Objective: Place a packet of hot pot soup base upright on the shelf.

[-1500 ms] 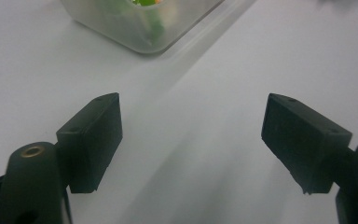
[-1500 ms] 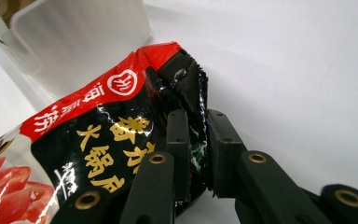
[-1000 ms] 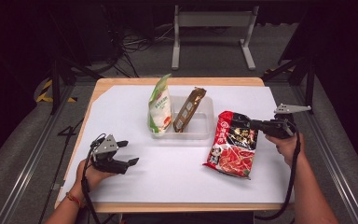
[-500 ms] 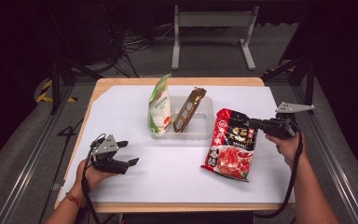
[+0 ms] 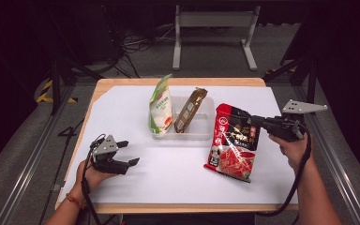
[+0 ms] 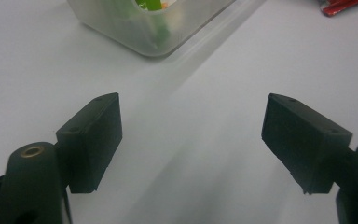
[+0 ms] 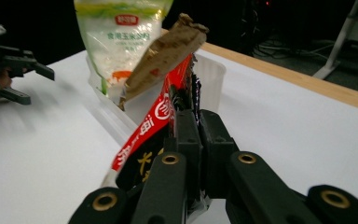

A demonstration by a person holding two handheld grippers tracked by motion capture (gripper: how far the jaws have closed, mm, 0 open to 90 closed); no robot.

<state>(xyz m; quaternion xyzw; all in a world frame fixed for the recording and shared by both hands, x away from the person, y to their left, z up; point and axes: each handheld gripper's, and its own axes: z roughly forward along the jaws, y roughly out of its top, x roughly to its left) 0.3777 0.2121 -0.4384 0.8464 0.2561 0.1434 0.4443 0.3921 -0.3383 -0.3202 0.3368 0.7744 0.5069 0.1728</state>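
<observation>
At the left of the white-covered table, we hold the left tongs low over the sheet, their jaws standing wide apart with nothing between them. In the left gripper view those two black jaws frame bare white sheet, and beyond them the rounded corner of the clear plastic bin is cut off by the top edge, with a smear of green showing through its frosted wall.

Toward the middle, the bin holds a green-and-white bag standing upright at its left end and a brown packet leaning beside it. Their lettering is too small to read from above. In the right gripper view the green-and-white bag loses its top to the frame's edge.

At the right, we have the right tongs clamped shut on the upper edge of the red hotpot packet, which hangs tilted just beside the bin's right end, its lower end down near the sheet. Whether that end touches the sheet we cannot tell. In the right gripper view the closed jaws hide most of the red packet, leaving a crumpled strip of red and black.
</observation>
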